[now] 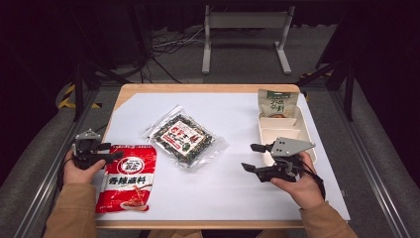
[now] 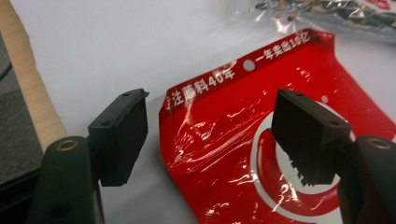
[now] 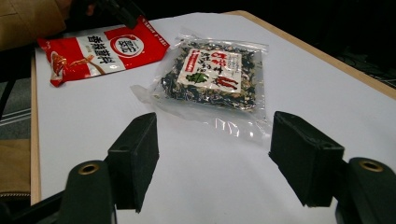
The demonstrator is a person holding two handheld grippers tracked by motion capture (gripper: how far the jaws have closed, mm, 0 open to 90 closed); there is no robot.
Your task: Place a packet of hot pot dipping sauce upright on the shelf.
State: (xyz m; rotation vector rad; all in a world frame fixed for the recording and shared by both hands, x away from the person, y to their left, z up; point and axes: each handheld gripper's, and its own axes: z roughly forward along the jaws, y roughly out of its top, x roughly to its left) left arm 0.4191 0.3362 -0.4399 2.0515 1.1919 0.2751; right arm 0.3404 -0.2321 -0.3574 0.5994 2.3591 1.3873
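A red seasoning packet (image 1: pixel 127 176) lies flat at the front left of the table. My left gripper (image 1: pixel 110 151) hovers low over its upper left corner, open. In the left gripper view the packet's corner (image 2: pixel 261 140) lies under the gap of the left gripper (image 2: pixel 210 107), and neither pad presses on it. A clear packet of dark dried food with a red and white label (image 1: pixel 185 139) lies mid-table. My right gripper (image 1: pixel 248 156) stands open to its right, pointing at it with nothing between its jaws. The right gripper view shows the right gripper (image 3: pixel 215 126), the clear packet (image 3: pixel 215 74) ahead and the red packet (image 3: pixel 102 46) beyond.
A white compartment tray (image 1: pixel 297 130) sits at the right, just behind my right hand. A green and white pouch (image 1: pixel 277 103) stands at its far end. White paper (image 1: pixel 233 183) covers the wooden table (image 1: pixel 198 88). A metal stand (image 1: pixel 245 37) is on the floor beyond.
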